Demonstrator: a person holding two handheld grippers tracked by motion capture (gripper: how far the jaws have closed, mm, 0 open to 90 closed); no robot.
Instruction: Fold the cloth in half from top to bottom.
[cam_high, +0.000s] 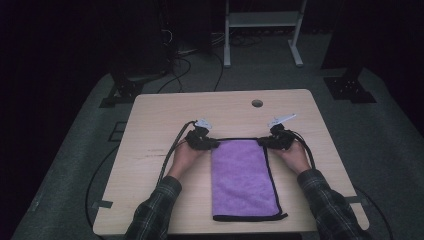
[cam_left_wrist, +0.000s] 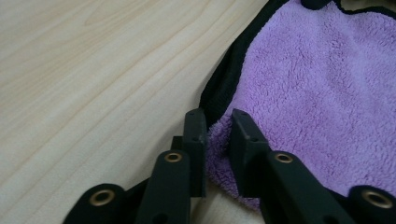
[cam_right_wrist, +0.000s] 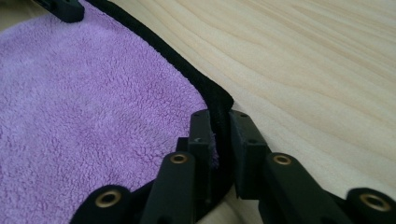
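Note:
A purple towel (cam_high: 242, 177) with a black hem lies folded lengthwise on the wooden table (cam_high: 160, 115), running from the front edge to the middle. My left gripper (cam_high: 212, 143) is at its far left corner and my right gripper (cam_high: 262, 142) at its far right corner. In the left gripper view the jaws (cam_left_wrist: 218, 116) pinch the fluffy corner of the towel (cam_left_wrist: 317, 93). In the right gripper view the jaws (cam_right_wrist: 219, 116) are shut on the black hem at the corner of the towel (cam_right_wrist: 84, 116). Both grippers sit low on the tabletop.
A round cable hole (cam_high: 257, 103) sits near the table's far edge. Black cables trail from both grippers across the table. Beyond the table stand a white frame (cam_high: 260, 30) and dark stand feet at the left (cam_high: 125, 87) and right (cam_high: 350, 87).

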